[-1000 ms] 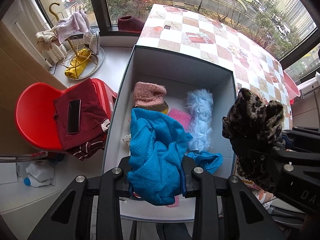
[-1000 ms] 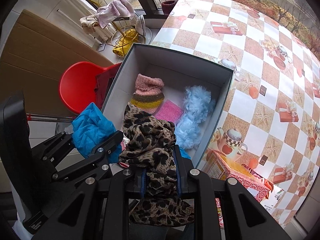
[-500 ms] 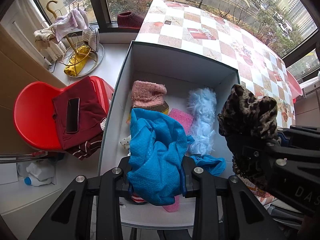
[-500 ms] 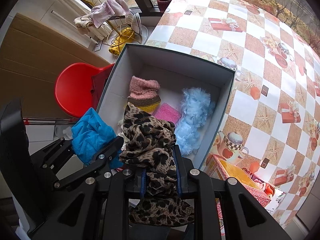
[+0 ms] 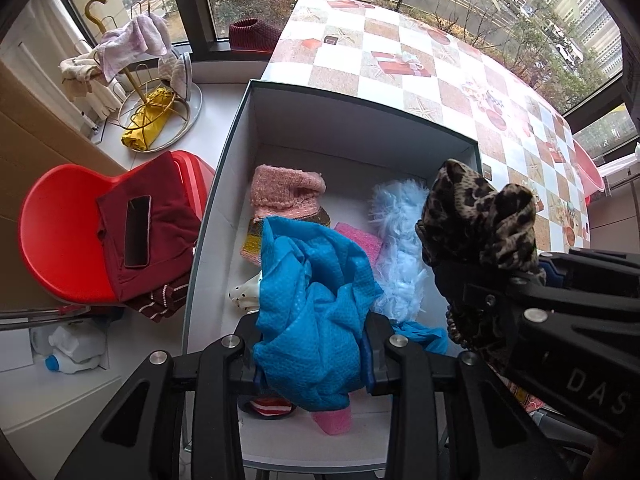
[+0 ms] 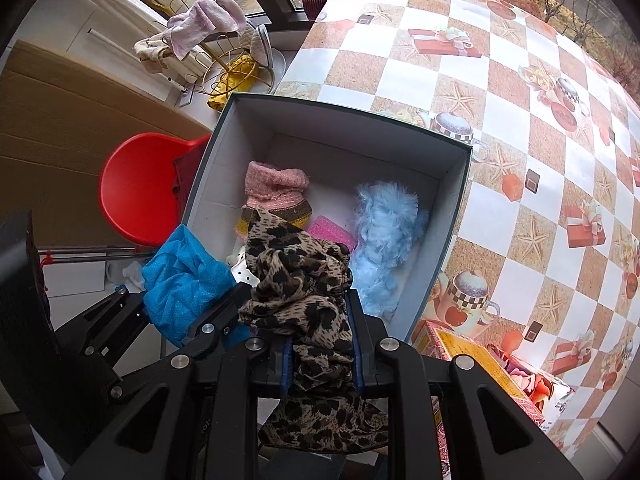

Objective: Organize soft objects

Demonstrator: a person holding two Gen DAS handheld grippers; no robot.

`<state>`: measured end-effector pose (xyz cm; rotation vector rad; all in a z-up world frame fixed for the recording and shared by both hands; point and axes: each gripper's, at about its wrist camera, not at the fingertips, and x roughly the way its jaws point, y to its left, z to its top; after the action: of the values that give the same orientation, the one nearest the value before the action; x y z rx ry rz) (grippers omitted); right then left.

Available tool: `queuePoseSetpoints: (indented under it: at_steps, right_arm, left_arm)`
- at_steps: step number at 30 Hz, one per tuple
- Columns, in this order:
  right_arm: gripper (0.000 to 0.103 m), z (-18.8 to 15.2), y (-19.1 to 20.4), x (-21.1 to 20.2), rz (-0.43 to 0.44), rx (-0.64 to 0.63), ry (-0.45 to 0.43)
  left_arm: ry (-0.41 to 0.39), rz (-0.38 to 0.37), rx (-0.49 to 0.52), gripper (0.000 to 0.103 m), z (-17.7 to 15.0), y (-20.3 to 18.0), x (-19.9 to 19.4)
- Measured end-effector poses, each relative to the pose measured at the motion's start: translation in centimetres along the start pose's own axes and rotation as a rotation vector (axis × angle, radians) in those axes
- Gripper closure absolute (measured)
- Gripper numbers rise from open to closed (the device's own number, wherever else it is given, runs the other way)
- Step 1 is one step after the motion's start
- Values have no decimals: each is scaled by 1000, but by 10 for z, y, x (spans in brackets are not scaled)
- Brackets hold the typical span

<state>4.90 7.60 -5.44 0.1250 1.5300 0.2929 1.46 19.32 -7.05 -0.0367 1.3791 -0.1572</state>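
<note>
A grey open box [image 5: 360, 100] [image 6: 348, 116] stands at the table's edge. Inside lie a pink knit sock [image 5: 284, 196], a light blue fluffy piece [image 5: 396, 240] and a pink pad [image 5: 360, 240]. My left gripper [image 5: 312, 360] hangs over the box's near end with a bunched blue cloth [image 5: 316, 312] [image 6: 180, 280] between its pads. Its jaws are opening, but the cloth still sits pinched between them. My right gripper [image 6: 320, 344] is shut on a leopard-print scarf [image 6: 304, 272] [image 5: 476, 216], just right of the left gripper and above the box's near right corner.
A white spotted item [image 5: 244, 296], a red striped sock [image 5: 268, 406] and a pink piece [image 5: 332, 420] lie at the box's near end. A red chair [image 5: 60, 240] with a dark red garment and phone stands left. A checked tablecloth [image 6: 520, 120] lies right, with a yellow-red carton [image 6: 480, 364].
The right gripper with the leopard scarf has drifted left and down toward the box. The left gripper's pads stand slightly wider around the blue cloth.
</note>
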Motion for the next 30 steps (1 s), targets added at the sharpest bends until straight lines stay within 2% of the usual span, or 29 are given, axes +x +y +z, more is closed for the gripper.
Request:
queuePoseSetpoints:
  at_steps: [1,2,3,4,5,6,7,8,10,13,14,15,17,18,20,21,24,30]
  right_arm:
    - [80,1,0,0,0,-1,-1]
    - [80,2,0,0,-2,-3,-3]
    - [80,2,1,0,-6,-6,-7]
    - [80,2,1,-1,-9,-9,-10]
    - [79,3,1,-1,-8,-11,-10]
    - [77,2,1,-2,-7,-11,-6]
    - [65,2,0,-3,-8,-10,-3]
    - [41,1,0,-4,-11,-8,-3]
    - [23,0,-2,-8,-47,-10,-8]
    - [18,-3,-9,-19,-33,8,-25]
    - [6,-4,-11,-23,-25,21,-29]
    - [1,-5,-13,-28,-30,30,-37]
    - [1,-9,-15,-41,-13,30,-70]
    - [1,-11,-16,-48,-7,28,-81]
    - [1,-15,-15,-62,2,22,-106]
    - [1,-18,-14,-68,7,20,-114]
    - [1,-28,-11,-82,22,15,-123]
    - [1,-46,-7,-90,22,23,-69]
  left_arm:
    - [-6,-3,2,61,0,0,-1]
    - [-6,-6,11,50,0,-1,-1]
    - [-7,-5,24,33,0,-2,-1]
    - [-6,5,40,25,-1,-4,-1]
    - [1,22,61,19,-3,-6,0]
    - [8,41,82,19,-5,-9,1]
    - [18,53,99,19,-7,-10,2]
    - [24,55,97,17,-8,-10,2]
    - [27,68,87,16,-9,-7,2]
    - [-33,136,121,13,-14,-11,-13]
    - [-74,144,125,12,-16,-11,-22]
    - [-113,143,122,12,-18,-11,-32]
    - [-162,129,100,12,-21,-10,-52]
    - [-156,104,88,12,-21,-9,-59]
    - [-98,-3,82,12,-21,-5,-65]
    - [-73,-30,80,12,-21,-5,-68]
    - [-40,-38,70,12,-29,-5,-79]
    - [5,-54,13,12,-50,-5,-92]
